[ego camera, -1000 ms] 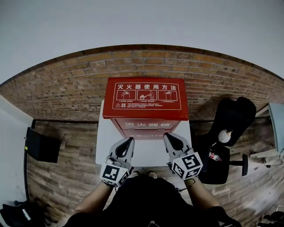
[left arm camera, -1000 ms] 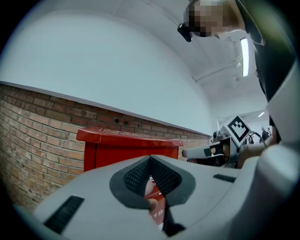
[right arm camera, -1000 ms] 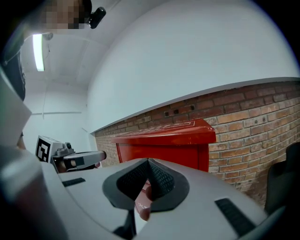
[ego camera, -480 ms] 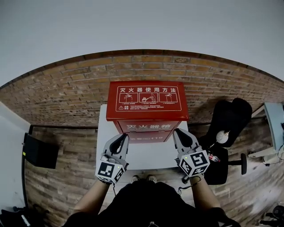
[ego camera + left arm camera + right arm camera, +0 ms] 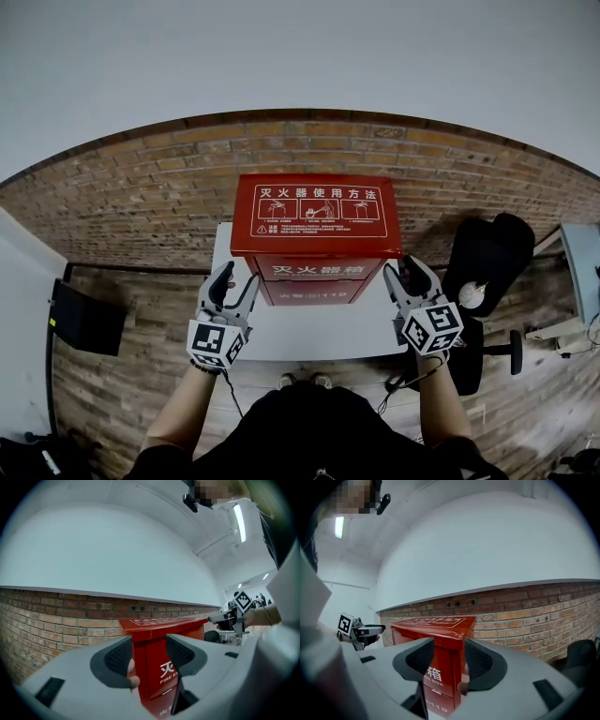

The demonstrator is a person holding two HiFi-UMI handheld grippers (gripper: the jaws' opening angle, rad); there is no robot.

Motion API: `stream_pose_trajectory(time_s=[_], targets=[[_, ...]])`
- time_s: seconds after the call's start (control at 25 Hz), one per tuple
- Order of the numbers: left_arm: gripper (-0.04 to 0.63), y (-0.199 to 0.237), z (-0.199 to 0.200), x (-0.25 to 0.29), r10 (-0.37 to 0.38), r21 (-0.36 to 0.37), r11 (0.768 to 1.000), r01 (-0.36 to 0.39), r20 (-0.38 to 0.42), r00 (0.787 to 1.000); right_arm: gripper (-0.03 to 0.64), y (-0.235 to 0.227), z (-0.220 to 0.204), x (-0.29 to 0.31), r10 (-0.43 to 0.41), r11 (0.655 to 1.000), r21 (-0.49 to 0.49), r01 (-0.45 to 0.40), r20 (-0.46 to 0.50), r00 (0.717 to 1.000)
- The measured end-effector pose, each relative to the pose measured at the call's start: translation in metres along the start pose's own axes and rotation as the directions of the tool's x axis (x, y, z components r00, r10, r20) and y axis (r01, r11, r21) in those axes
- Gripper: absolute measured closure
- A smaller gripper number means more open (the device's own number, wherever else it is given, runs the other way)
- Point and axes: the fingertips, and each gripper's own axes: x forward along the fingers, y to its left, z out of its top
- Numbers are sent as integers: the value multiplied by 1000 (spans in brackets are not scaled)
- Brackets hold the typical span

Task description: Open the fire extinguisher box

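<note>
Box flanked, grippers open

Table (image 5: 319, 336) carries the red box (image 5: 316, 239) at centre, lid apparently shut, long axis running left to right. Left gripper (image 5: 236, 278) and right gripper (image 5: 405, 270) sit just beside its opposite front corners, equally near. Both sets of jaws have just been opening and stand wide, gripping nothing.

Hand-held gripper (image 5: 447, 660), jaws just opened, frames red box (image 5: 436, 625) corner untouched.

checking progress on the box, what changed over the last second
The left gripper and right gripper moved apart, from before the fire extinguisher box to its front corners. Their jaws have just been opening, gripping nothing. The box stays shut on the table.
</note>
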Motion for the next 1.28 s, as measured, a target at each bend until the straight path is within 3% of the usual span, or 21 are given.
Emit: stream_pose_trajectory(time_s=[0.16, 0.4, 0.76, 1.04, 1.28], targets=[[316, 19, -3, 8, 9, -1, 1000, -9, -11, 1000, 397, -7, 4, 7, 26, 999, -18, -26, 7, 1000], [264, 27, -2, 21, -46, -36, 998, 46, 4, 999, 376, -7, 2, 17, 72, 997, -26, -72, -6, 997], [261, 21, 8, 33, -81, -38, 996, 82, 39, 996, 376, -3, 6, 23, 102, 993, -51, -102, -4, 995], [262, 18, 13, 31, -83, 28, 996, 82, 36, 996, 377, -1, 10, 22, 95, 994, -62, -94, 12, 995], [261, 16, 43, 33, -97, 79, 993, 92, 57, 994, 376, 1, 43, 19, 139, 987, -87, -136, 23, 990]])
